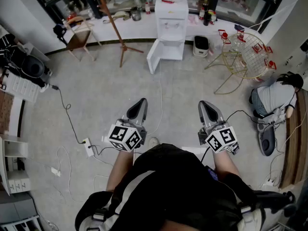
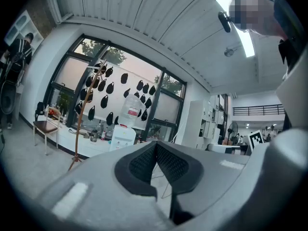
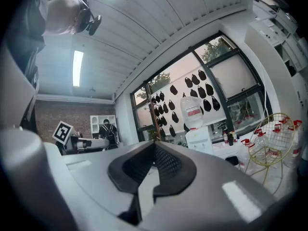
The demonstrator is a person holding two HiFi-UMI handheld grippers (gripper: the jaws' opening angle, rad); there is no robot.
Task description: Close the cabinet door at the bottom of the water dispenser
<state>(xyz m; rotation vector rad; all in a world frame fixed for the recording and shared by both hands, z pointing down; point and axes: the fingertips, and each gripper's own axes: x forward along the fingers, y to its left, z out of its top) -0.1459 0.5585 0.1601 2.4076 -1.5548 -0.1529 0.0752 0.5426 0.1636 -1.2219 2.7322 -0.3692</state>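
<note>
White water dispenser, its cabinet door wide open

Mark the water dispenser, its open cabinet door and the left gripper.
water dispenser (image 1: 172, 18), head view, white front panel.
cabinet door (image 1: 152, 57), head view, middle of the swung-open panel.
left gripper (image 1: 140, 104), head view, tip of its shut jaws.

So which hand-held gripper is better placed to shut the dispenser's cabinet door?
Left, probably. The open cabinet door swings out on the water dispenser's left side, ahead of the left hand-held gripper; the right hand-held gripper is further aside. Both shut, empty.
</note>
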